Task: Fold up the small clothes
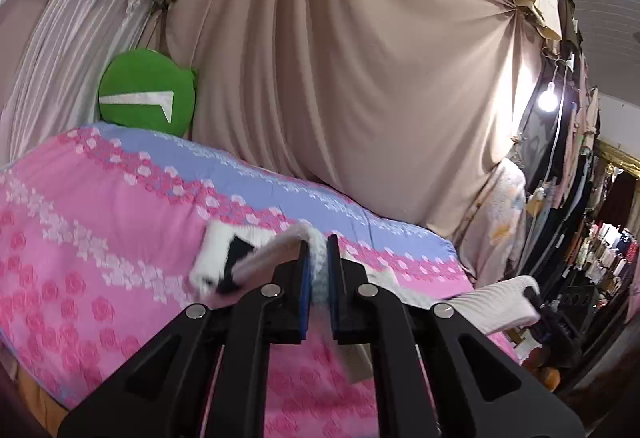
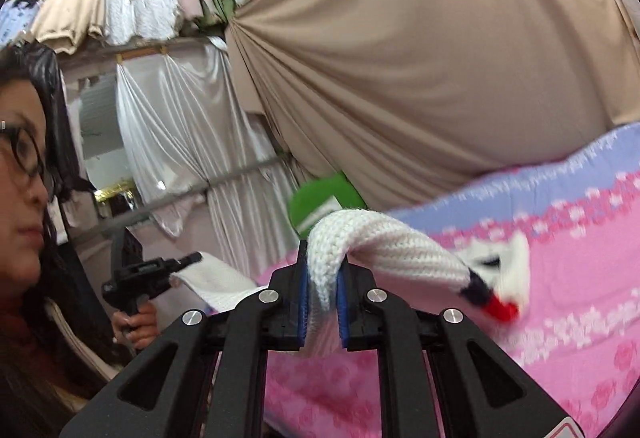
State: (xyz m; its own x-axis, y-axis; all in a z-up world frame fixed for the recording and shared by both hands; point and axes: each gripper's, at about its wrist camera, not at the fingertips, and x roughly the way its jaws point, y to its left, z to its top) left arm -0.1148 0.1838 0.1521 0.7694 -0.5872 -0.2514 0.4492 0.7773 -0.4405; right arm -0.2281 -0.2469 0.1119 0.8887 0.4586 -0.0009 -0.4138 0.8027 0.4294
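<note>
Left gripper [image 1: 319,270] and right gripper [image 2: 323,278], each clenched on a fold of the white knitted garment [image 2: 384,238], which hangs lifted between them above the near edge of the bed [image 1: 100,238]. Chunky ribbed knit, with black and red trim at one end; judged light, soft and limp, not slippery. Best held at edges or corners. The bedcover is pink and lilac, rose-printed.

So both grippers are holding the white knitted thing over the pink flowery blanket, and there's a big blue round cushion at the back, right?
Nearly. The round cushion is green with a white mark, not blue; the left wrist view shows it. The rest holds: the left gripper and right gripper both pinch the white knitted garment above the pink flowery blanket.
</note>
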